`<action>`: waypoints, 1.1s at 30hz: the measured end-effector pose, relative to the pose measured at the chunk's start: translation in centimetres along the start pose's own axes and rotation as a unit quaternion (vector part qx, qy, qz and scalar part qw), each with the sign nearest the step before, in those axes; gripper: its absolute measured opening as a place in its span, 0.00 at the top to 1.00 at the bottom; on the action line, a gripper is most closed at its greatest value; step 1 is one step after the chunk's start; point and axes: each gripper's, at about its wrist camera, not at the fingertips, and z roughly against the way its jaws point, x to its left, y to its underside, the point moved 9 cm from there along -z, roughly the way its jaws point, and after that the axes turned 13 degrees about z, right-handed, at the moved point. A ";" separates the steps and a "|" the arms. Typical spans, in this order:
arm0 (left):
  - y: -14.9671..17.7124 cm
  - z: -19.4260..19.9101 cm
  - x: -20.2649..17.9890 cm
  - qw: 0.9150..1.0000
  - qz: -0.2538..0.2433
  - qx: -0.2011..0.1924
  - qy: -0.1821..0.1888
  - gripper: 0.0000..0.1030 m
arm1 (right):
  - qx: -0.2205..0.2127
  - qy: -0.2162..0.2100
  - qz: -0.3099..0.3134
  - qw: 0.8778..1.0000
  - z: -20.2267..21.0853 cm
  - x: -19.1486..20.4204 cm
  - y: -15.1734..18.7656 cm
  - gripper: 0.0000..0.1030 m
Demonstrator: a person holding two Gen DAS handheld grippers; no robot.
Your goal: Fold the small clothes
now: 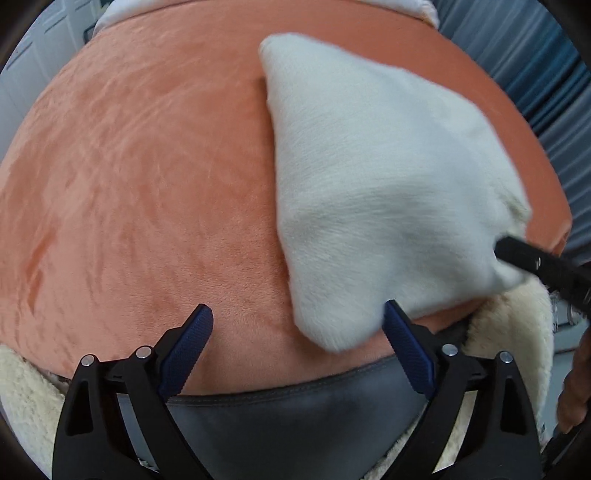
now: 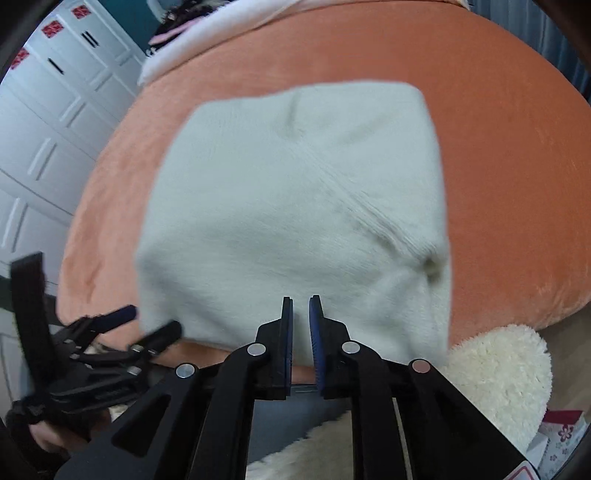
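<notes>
A white fuzzy garment (image 1: 369, 177) lies folded on the orange plush surface (image 1: 129, 184). My left gripper (image 1: 295, 317) is open wide at the near edge, and the garment's near corner lies loose between its fingers, close to the right one. A black finger (image 1: 535, 262) of my right gripper touches the garment's right corner. In the right wrist view the garment (image 2: 295, 203) fills the middle. My right gripper (image 2: 301, 306) hovers over its near edge, jaws a narrow gap apart with nothing between them. The left gripper (image 2: 151, 325) shows open at the lower left.
Cream fleece (image 2: 498, 373) hangs below the orange surface, beside a grey panel (image 1: 295, 406). White cabinet doors (image 2: 44, 147) stand to the left and white bedding (image 2: 221, 22) lies at the far edge. A blue curtain (image 1: 561, 110) is on the right. A floral box (image 2: 561, 432) sits on the floor.
</notes>
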 end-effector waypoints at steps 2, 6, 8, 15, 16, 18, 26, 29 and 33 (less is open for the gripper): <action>-0.2 2.2 0.1 1.000 -0.006 -0.026 0.007 0.14 | -0.025 -0.027 0.027 0.999 1.4 3.0 -2.2 0.87; -1.5 4.9 2.4 0.997 0.021 -0.067 -0.018 0.14 | -0.007 -0.051 0.069 0.996 -1.7 7.9 -4.7 0.88; -2.0 5.4 3.9 0.996 0.043 -0.071 -0.028 0.14 | 0.070 -0.027 0.096 0.993 -7.2 8.8 -2.8 0.92; -2.7 5.4 6.2 0.994 0.074 -0.077 -0.035 0.14 | 0.020 -0.057 0.077 0.995 -2.1 9.5 -4.1 0.93; -2.8 5.3 6.3 0.994 0.073 -0.077 -0.036 0.14 | 0.007 -0.053 0.082 0.995 -1.3 9.7 -4.8 0.92; -2.9 5.6 5.9 0.994 0.072 -0.078 -0.035 0.14 | 0.009 -0.056 0.096 0.994 -1.9 10.8 -5.9 0.92; -4.6 6.1 4.4 0.993 0.061 -0.094 -0.032 0.14 | 0.014 -0.081 0.079 0.993 -2.9 10.7 -6.3 0.93; -5.4 5.3 2.7 0.995 0.060 -0.082 -0.004 0.13 | -0.055 -0.027 0.036 0.997 1.8 5.8 -5.3 0.63; -6.6 3.2 -0.7 0.997 0.053 -0.058 0.028 0.11 | -0.087 0.065 -0.051 0.993 4.8 -2.3 -1.8 0.29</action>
